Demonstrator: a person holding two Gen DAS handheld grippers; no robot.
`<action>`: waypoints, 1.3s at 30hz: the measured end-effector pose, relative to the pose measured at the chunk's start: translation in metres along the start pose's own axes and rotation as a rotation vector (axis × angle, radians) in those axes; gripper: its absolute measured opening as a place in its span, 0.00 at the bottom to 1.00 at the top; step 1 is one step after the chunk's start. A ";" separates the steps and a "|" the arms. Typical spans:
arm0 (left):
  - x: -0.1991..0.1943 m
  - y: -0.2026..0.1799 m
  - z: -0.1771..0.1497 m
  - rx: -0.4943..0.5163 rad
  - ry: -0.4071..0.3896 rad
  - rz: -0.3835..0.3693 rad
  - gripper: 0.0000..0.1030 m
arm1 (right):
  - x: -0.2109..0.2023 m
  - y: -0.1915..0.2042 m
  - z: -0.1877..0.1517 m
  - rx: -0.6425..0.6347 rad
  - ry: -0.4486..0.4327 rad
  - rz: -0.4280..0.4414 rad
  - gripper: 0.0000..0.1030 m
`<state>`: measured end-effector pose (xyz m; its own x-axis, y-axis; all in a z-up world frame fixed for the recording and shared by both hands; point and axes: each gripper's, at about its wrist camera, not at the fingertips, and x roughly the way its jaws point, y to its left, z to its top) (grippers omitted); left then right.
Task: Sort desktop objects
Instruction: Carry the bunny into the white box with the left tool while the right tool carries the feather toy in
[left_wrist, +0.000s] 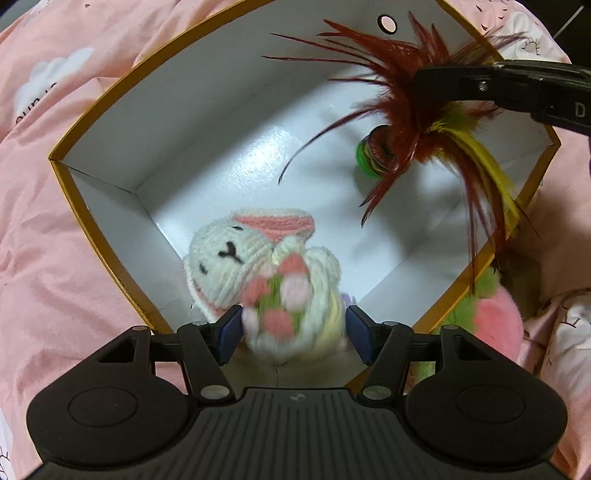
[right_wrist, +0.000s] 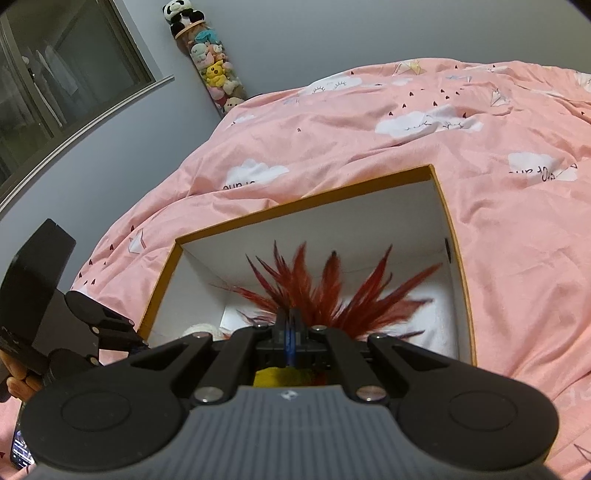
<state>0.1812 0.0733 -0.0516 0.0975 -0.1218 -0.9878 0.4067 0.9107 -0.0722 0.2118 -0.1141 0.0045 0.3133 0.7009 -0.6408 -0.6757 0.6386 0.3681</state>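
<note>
A white knitted bunny (left_wrist: 258, 273) with pink flowers lies in the near corner of a white box with a gold rim (left_wrist: 96, 240). My left gripper (left_wrist: 291, 325) is open, its blue pads either side of the bunny's body with a gap at the right pad. My right gripper (right_wrist: 291, 325) is shut on a feather toy (right_wrist: 317, 295) of red, yellow and green feathers, held over the box (right_wrist: 458, 236). In the left wrist view the feather toy (left_wrist: 413, 110) hangs from the right gripper's fingers (left_wrist: 480, 85), with a green ball end (left_wrist: 373, 155) below.
The box sits on a pink quilt (right_wrist: 369, 129) with cloud prints. A pink and green fluffy toy (left_wrist: 487, 310) lies outside the box's right wall. A tube of plush toys (right_wrist: 214, 74) stands against the grey wall; a window (right_wrist: 55, 92) is at the left.
</note>
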 end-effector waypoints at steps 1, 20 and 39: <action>0.000 0.001 -0.001 -0.007 0.011 -0.010 0.69 | 0.001 0.000 0.000 -0.001 0.003 0.002 0.00; -0.002 0.002 0.016 -0.150 -0.146 0.033 0.49 | 0.003 -0.002 0.001 0.001 0.004 0.004 0.00; -0.047 -0.002 -0.029 -0.429 -0.453 0.162 0.52 | 0.019 0.019 0.007 -0.052 0.079 -0.020 0.52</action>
<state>0.1496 0.0884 -0.0085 0.5390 -0.0383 -0.8414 -0.0358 0.9970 -0.0683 0.2097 -0.0868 0.0038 0.2750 0.6594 -0.6996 -0.7041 0.6337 0.3205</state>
